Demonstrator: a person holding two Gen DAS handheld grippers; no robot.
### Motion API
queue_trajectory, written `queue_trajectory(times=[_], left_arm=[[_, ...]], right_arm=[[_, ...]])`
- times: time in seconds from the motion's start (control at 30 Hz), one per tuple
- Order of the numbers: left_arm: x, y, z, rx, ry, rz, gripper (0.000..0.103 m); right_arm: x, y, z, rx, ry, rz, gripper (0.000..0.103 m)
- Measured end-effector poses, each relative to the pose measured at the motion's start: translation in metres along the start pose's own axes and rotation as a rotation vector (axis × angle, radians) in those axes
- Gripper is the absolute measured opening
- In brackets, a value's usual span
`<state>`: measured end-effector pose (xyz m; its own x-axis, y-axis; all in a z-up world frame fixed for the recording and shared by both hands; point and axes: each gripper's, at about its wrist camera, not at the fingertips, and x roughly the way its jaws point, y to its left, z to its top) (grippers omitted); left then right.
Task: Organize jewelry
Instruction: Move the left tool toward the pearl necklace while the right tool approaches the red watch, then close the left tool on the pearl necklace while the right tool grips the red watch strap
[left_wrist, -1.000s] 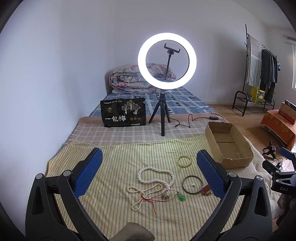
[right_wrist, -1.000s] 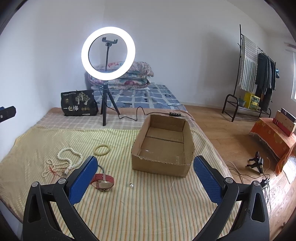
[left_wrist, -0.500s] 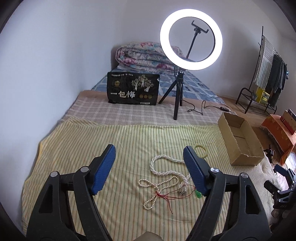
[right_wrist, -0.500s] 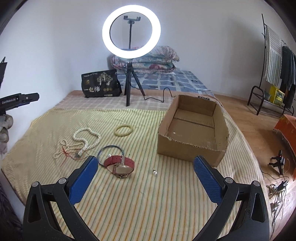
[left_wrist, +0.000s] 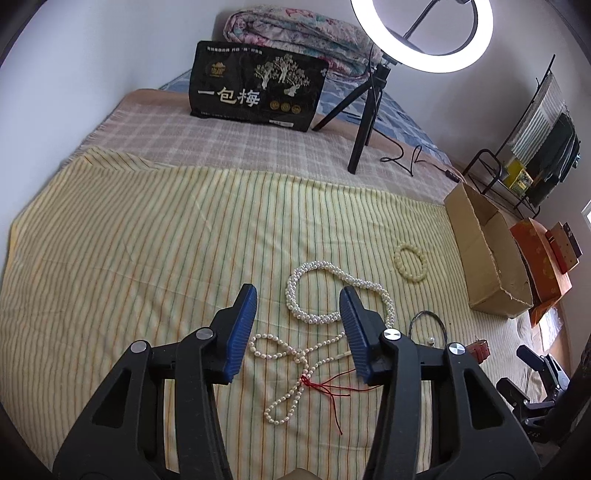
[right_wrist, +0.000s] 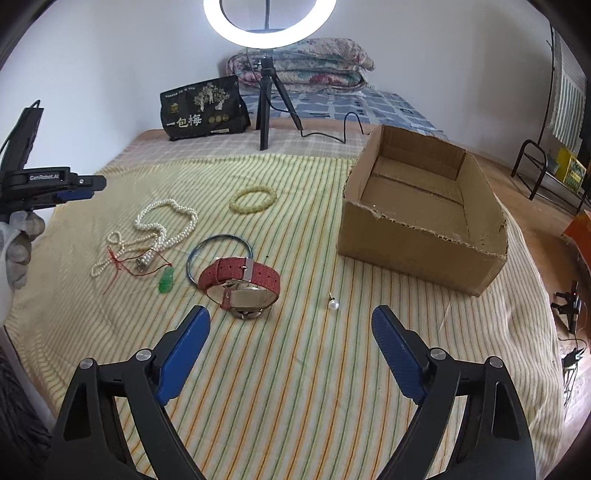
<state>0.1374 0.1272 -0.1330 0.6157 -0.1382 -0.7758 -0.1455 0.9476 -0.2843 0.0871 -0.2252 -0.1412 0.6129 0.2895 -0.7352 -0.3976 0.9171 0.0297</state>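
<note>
Your left gripper (left_wrist: 297, 291) is closing its jaws, half wide, framing the pearl necklace (left_wrist: 314, 317) at lower centre; your right gripper (right_wrist: 290, 314) is narrowing its wide, empty jaws below the red watch (right_wrist: 240, 284).

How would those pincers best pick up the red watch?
Probably by the red strap of the watch, coming from above. It lies on its side, the strap forming a raised loop, so one finger could go inside and one outside, avoiding the smooth metal case.

The striped cloth (left_wrist: 147, 240) is looked down on steeply from the left wrist, close above the pearl necklace (left_wrist: 332, 295). From the right wrist, farther right, the watch (right_wrist: 240, 284) and cardboard box (right_wrist: 417, 236) are faced. Necklace, box and ring light (right_wrist: 269, 22) are shared.
</note>
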Motion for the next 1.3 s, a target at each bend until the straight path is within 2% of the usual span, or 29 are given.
queue_trajectory(times=[0.07,0.17,0.4,0.5,0.73,0.87,0.9,1.03,1.3], left_arm=[[0.012,-0.001,0.000,-0.009,0.031,-0.012,0.048],[0.028,0.001,0.000,-0.048,0.081,-0.033,0.048],[0.060,0.011,0.000,-0.135,0.162,-0.061,0.048],[0.071,0.013,-0.001,-0.147,0.183,-0.054,0.043],[0.088,0.012,0.005,-0.134,0.197,-0.033,0.042],[0.093,0.005,0.005,-0.072,0.181,0.028,0.030],[0.093,0.004,0.004,-0.058,0.174,0.047,0.023],[0.093,0.005,0.003,-0.051,0.152,0.068,0.008],[0.093,0.006,0.006,-0.085,0.133,0.058,0.006]], right_arm=[[0.005,0.000,0.000,0.006,0.013,0.007,0.088],[0.017,-0.001,0.001,0.011,0.038,0.023,0.079],[0.033,0.000,0.001,0.026,0.067,0.052,0.076],[0.036,0.002,0.003,0.018,0.069,0.055,0.075],[0.043,0.004,0.005,0.008,0.074,0.057,0.075],[0.048,0.003,0.006,0.010,0.083,0.062,0.075],[0.050,0.002,0.006,0.011,0.085,0.062,0.074],[0.056,0.003,0.009,0.010,0.088,0.066,0.074],[0.066,0.002,0.016,0.010,0.085,0.055,0.064]])
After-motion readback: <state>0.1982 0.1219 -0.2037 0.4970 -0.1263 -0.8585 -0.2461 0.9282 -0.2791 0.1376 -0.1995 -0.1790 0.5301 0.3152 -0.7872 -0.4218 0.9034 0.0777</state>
